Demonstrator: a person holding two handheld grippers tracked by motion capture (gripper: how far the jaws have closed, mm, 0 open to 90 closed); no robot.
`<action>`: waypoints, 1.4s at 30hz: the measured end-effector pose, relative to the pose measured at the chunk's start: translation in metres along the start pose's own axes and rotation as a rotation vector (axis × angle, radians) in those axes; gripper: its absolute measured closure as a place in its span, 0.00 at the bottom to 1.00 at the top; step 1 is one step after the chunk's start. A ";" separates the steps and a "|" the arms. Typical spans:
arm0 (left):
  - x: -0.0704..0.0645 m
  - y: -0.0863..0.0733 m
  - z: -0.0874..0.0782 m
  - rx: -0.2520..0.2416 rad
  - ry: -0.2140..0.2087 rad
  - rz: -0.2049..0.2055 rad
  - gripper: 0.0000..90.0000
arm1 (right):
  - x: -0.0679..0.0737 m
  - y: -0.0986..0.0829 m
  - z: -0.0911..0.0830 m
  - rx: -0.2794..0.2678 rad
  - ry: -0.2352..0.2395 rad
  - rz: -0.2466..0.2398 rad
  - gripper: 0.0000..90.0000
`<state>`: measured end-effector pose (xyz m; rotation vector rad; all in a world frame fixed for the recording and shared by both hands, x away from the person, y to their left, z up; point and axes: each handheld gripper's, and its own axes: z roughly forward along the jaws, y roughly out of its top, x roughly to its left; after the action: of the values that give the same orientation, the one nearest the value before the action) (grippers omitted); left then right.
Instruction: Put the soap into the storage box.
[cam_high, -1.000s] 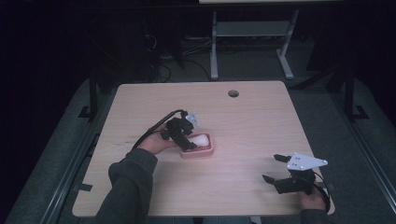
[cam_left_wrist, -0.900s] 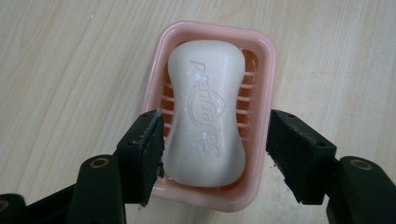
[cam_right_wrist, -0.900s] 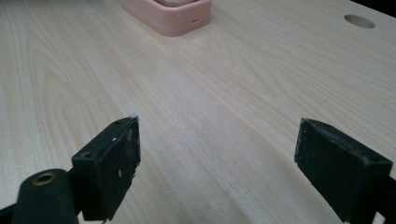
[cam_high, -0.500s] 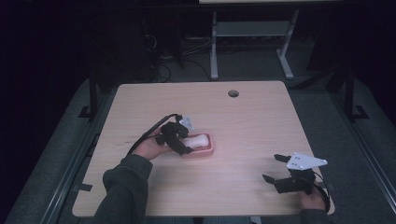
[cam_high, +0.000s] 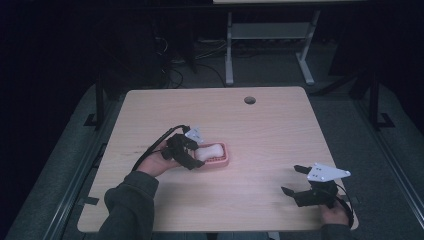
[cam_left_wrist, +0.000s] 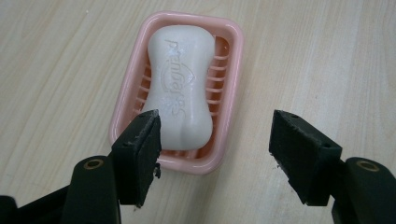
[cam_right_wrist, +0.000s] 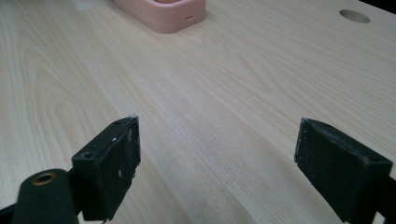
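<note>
Light wood bench (cam_high: 280, 130), dark room behind. Left gripper (cam_left_wrist: 215, 140): jaws apart, hovering at near end of pink soap dish (cam_left_wrist: 233, 84), holding nothing. White soap bar (cam_left_wrist: 180, 84) lies in dish, left of bench centre. Right gripper (cam_high: 295, 181): jaws wide apart, near bench's right front edge, well apart from dish.

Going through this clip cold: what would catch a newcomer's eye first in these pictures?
Most striking is the white soap bar lying in a pink soap dish left of the middle of the wooden table. The left gripper sits at the dish's near end, jaws open and apart from the soap. The right gripper rests open near the table's front right corner.
</note>
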<state>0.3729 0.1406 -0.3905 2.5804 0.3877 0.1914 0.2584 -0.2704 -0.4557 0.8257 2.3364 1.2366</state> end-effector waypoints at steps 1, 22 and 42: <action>0.000 -0.001 -0.001 -0.001 0.001 0.000 0.37 | 0.000 0.000 0.000 0.000 -0.001 0.002 0.15; -0.015 -0.021 -0.010 -0.011 0.017 -0.004 0.34 | -0.001 0.000 -0.001 0.003 -0.017 0.009 0.15; -0.027 -0.046 -0.017 -0.024 0.038 -0.023 0.32 | -0.002 -0.002 -0.002 0.015 -0.024 0.011 0.15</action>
<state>0.3326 0.1783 -0.4012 2.5512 0.4261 0.2363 0.2580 -0.2733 -0.4564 0.8547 2.3281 1.2086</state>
